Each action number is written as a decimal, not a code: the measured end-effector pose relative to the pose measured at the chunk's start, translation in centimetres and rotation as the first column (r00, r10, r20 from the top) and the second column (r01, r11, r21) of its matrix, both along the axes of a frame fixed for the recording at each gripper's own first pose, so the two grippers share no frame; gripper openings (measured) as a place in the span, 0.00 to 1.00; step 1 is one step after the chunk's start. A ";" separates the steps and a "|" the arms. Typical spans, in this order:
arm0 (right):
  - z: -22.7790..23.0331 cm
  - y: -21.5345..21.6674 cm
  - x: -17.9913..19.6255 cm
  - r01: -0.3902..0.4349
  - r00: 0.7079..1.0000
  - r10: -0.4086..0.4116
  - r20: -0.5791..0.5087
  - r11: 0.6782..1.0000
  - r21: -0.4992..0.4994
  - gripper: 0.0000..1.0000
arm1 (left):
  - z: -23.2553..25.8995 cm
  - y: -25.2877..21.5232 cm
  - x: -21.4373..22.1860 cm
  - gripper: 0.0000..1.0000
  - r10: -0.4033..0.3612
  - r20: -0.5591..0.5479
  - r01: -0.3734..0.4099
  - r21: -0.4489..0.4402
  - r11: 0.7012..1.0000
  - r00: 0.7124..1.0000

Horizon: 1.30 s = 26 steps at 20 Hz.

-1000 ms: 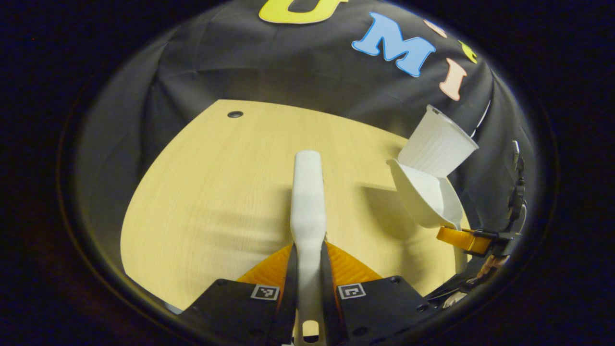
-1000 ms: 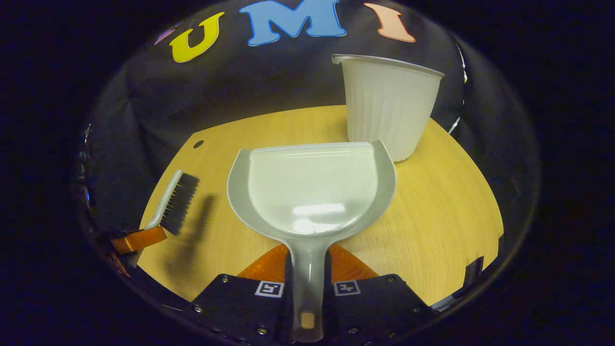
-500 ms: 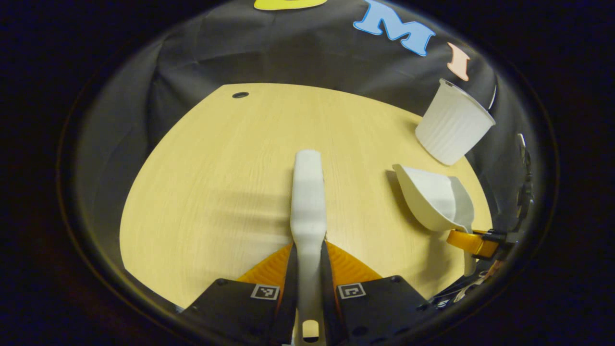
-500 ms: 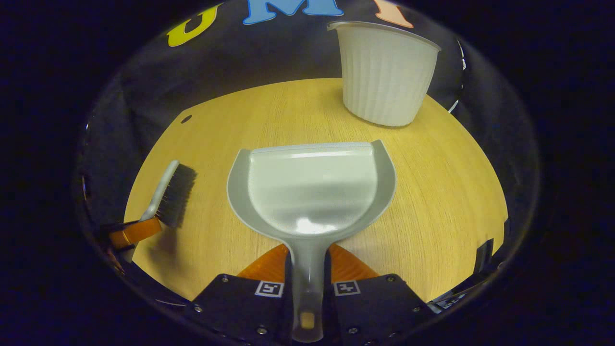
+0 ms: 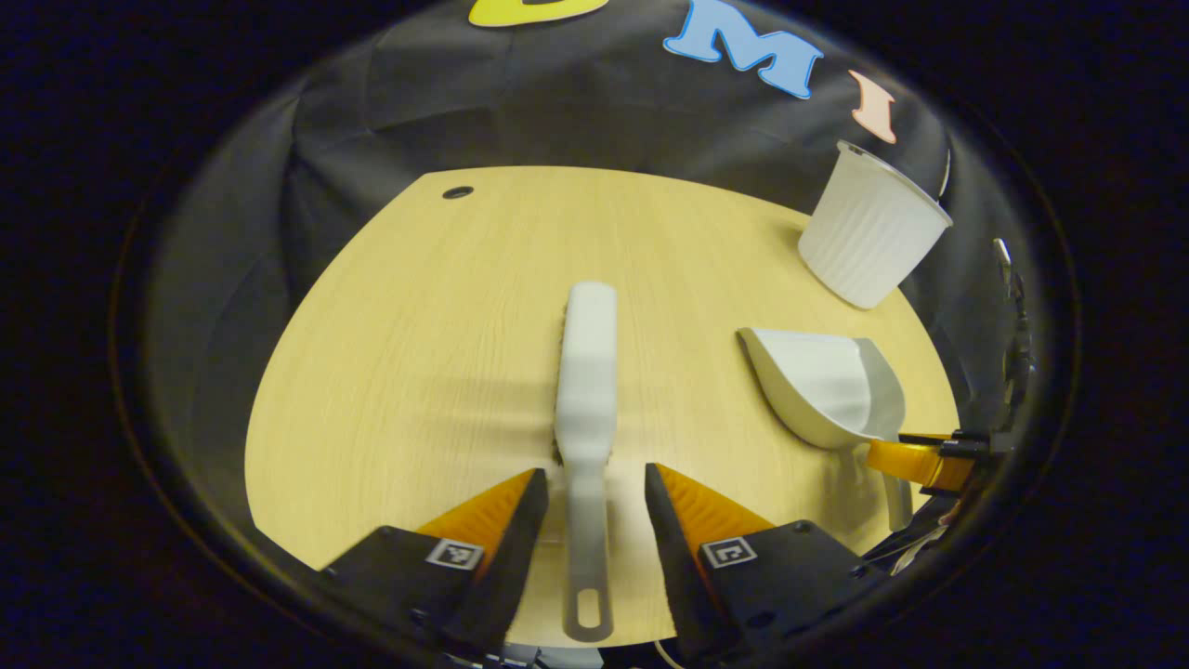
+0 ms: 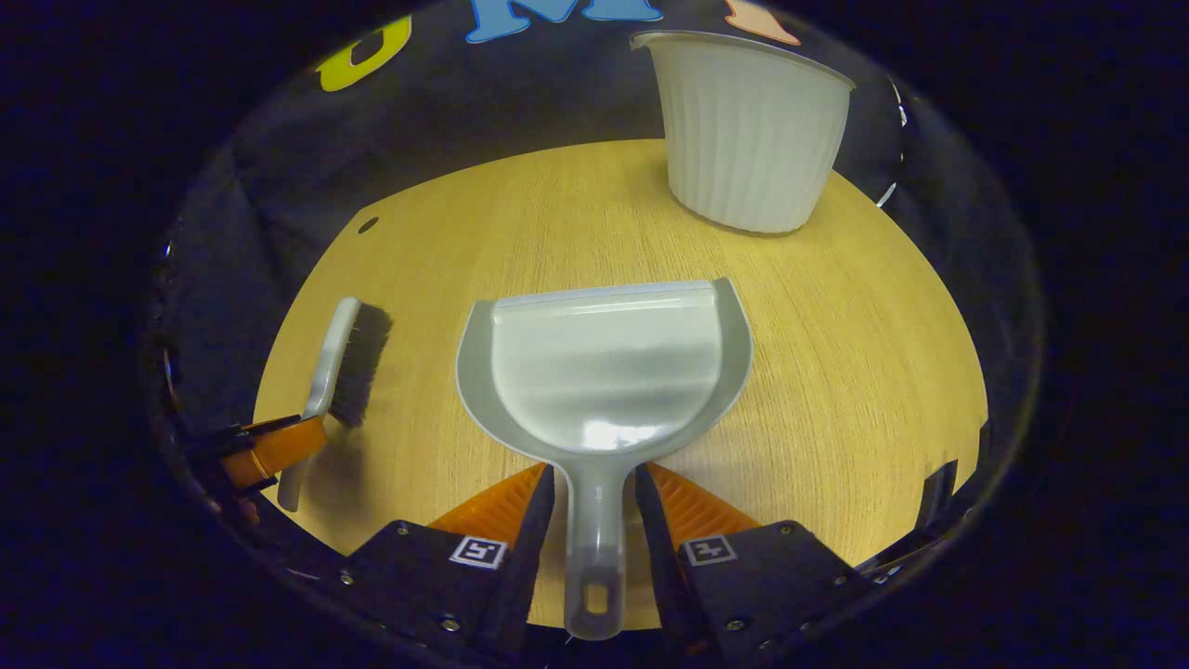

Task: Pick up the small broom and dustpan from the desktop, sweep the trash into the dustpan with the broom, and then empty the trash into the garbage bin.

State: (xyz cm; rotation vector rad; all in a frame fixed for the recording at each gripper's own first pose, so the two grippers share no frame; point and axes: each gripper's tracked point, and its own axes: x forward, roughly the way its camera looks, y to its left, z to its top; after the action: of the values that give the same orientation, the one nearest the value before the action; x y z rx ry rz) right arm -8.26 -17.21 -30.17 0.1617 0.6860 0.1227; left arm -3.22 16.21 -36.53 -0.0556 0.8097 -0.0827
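Observation:
The small broom [image 5: 587,372] lies flat on the wooden table [image 5: 390,372], its handle loose between the spread fingers of my open left gripper [image 5: 592,472]. The right gripper view shows the same broom [image 6: 348,362] bristles-right at the left, with the left gripper [image 6: 269,446] at its handle. The grey dustpan [image 6: 604,362] rests on the table, mouth toward the white ribbed garbage bin [image 6: 748,139]. Its handle sits between the parted fingers of my open right gripper [image 6: 594,469], with a small gap on each side. In the left gripper view the dustpan [image 5: 822,386] is at the right.
The garbage bin [image 5: 873,237] stands upright at the table's far right corner. A small dark hole [image 5: 457,192] marks the far left of the tabletop. Black cloth wall closes in behind the table's curved edge.
Both tools came down from the air onto the table. Both grippers went from shut on the handles to open, and the dustpan moved away from the bin.

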 end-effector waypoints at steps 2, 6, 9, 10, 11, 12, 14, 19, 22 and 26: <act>2.2 -1.0 -0.2 0.008 0.998 -0.008 0.066 1.000 -0.007 0.63 | 2.1 -0.2 0.3 0.81 0.000 0.061 -0.001 0.015 1.000 0.998; 10.0 -4.8 0.1 0.070 0.943 -0.045 0.331 0.996 -0.063 0.97 | 9.2 -1.1 1.6 0.92 0.013 0.295 -0.029 0.050 0.998 0.955; 16.3 -6.9 -0.8 0.124 0.843 -0.052 0.535 0.987 -0.100 0.96 | 16.5 -2.0 2.4 0.96 0.025 0.519 -0.064 0.057 0.996 0.854; 18.1 -7.2 -1.3 0.139 0.802 -0.046 0.596 0.984 -0.111 0.97 | 18.4 -2.2 2.5 0.96 0.031 0.578 -0.078 0.057 0.995 0.815; 20.0 -7.5 -1.9 0.156 0.760 -0.039 0.649 0.980 -0.123 0.97 | 20.4 -2.5 2.4 0.96 0.037 0.625 -0.089 0.053 0.995 0.780; 21.7 -7.8 -2.5 0.172 0.716 -0.031 0.697 0.976 -0.134 0.97 | 22.0 -2.6 2.1 0.96 0.046 0.666 -0.098 0.041 0.994 0.745; 24.7 -7.9 -3.4 0.215 0.630 -0.023 0.776 0.966 -0.145 0.96 | 25.7 -3.0 1.4 0.96 0.074 0.738 -0.109 -0.001 0.994 0.670; 29.0 -8.3 -6.9 0.292 0.506 -0.077 0.859 0.952 -0.087 0.96 | 31.2 -1.8 -0.4 0.96 0.049 0.841 -0.124 0.022 0.992 0.539; 28.3 -8.3 -7.2 0.323 0.512 -0.099 0.853 0.943 -0.084 0.96 | 31.8 -1.9 -0.5 0.96 0.029 0.850 -0.093 0.024 0.995 0.526; 29.0 -8.6 -7.5 0.335 0.508 -0.108 0.855 0.939 -0.081 0.96 | 31.9 -2.0 -0.5 0.96 0.028 0.851 -0.064 0.007 0.998 0.525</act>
State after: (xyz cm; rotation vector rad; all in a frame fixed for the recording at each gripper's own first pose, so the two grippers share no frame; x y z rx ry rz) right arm -15.74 -25.78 -1.15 -0.0575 -0.3278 -0.1428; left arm -3.69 14.20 -4.63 0.0059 -0.2061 -0.0335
